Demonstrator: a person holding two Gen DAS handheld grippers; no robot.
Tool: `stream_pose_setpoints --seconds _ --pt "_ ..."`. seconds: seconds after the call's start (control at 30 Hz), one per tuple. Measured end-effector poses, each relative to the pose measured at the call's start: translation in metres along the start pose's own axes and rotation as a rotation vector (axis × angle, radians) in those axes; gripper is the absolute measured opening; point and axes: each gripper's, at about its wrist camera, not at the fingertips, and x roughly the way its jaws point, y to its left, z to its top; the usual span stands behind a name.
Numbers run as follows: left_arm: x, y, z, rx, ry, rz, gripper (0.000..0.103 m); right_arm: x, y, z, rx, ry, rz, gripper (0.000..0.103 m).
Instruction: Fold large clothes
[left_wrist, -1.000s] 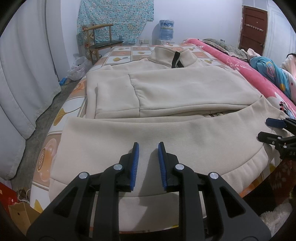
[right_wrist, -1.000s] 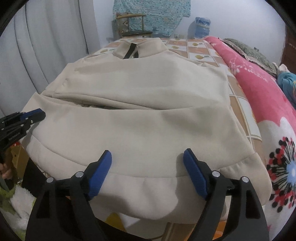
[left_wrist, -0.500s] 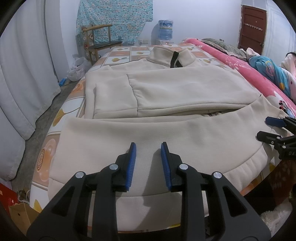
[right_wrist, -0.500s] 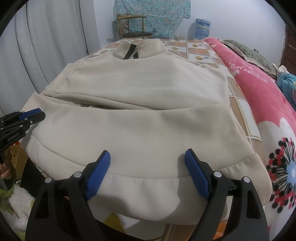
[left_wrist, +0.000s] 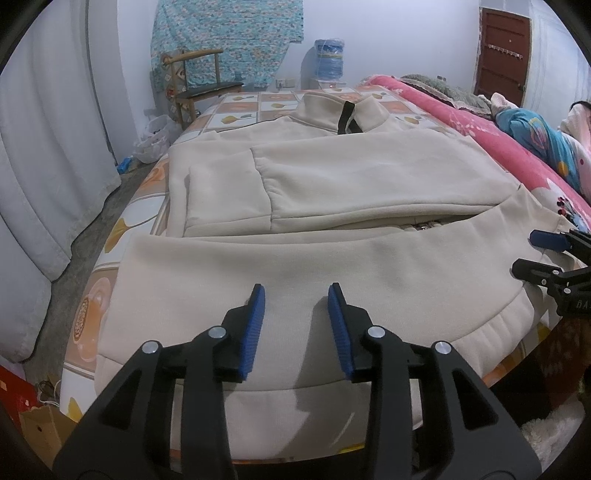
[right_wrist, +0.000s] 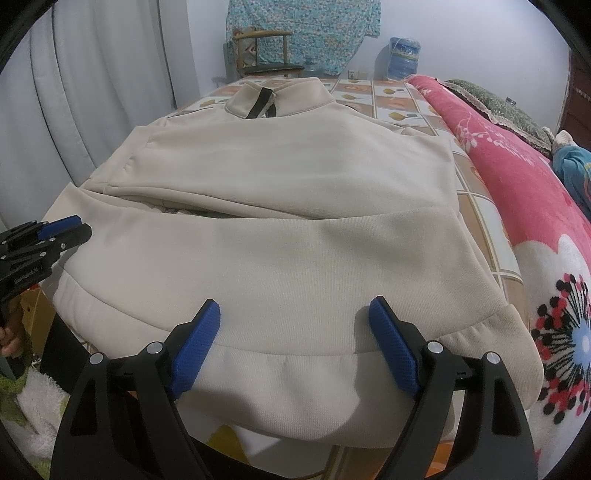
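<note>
**Observer:** Where is the garment, and what are your claws doing?

**Me:** The cream fleece zip-neck pullover (left_wrist: 332, 184) lies flat on the tile-patterned bedsheet (left_wrist: 258, 101), collar at twelve o'clock, ribbed hem band (right_wrist: 295, 373) at six, draped over the near bed edge. My left gripper (left_wrist: 295, 325) hovers over the lower panel. Its jaws are opening, blue pads apart, cloth under them but nothing pinched. My right gripper (right_wrist: 291, 347) stands spread wide over the hem seam, released, holding nothing.

**Observer:** Why does it lie that way?

**Me:** Both sleeves are folded in across the chest; one cuff (left_wrist: 266, 192) shows at about ten o'clock of centre in the left view. The lower body looks doubled up toward the collar, its edge forming a ridge across the middle with a dark gap at two o'clock. My reading: narrowed first so that a hem-to-collar fold makes a tidy packet. Both claws sit near the hem, at matching spots left and right, probably so the next lift rises evenly.

**Observer:** Any containers?

**Me:** A blue water-cooler bottle (left_wrist: 328, 59) at twelve o'clock by the far wall; how full it is I cannot tell. A white plastic bag (left_wrist: 153, 142) on the floor at ten o'clock, contents hidden. A brown cardboard box (left_wrist: 44, 424) at seven o'clock, inside not visible.

**Observer:** Anything else close by?

**Me:** A pink floral blanket (right_wrist: 517, 184) runs along the bed at three o'clock, near the pullover's right side.
</note>
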Motion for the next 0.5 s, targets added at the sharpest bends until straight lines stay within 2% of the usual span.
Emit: stream_pose_setpoints --seconds 0.07,0.2,0.33,0.5 --pt "0.0 0.0 0.0 -0.001 0.001 -0.002 0.039 0.0 0.0 0.0 0.0 0.0 0.0 0.081" --pt "-0.001 -0.001 0.0 -0.001 0.016 0.009 0.058 0.0 0.0 0.0 0.0 0.0 0.0 0.081" --pt "-0.005 -0.004 0.003 0.003 0.037 0.021 0.071 0.0 0.0 0.0 0.0 0.0 0.0 0.081" --pt "-0.023 -0.017 0.008 0.055 -0.011 -0.006 0.085 0.0 0.0 0.0 -0.001 0.0 0.0 0.082"
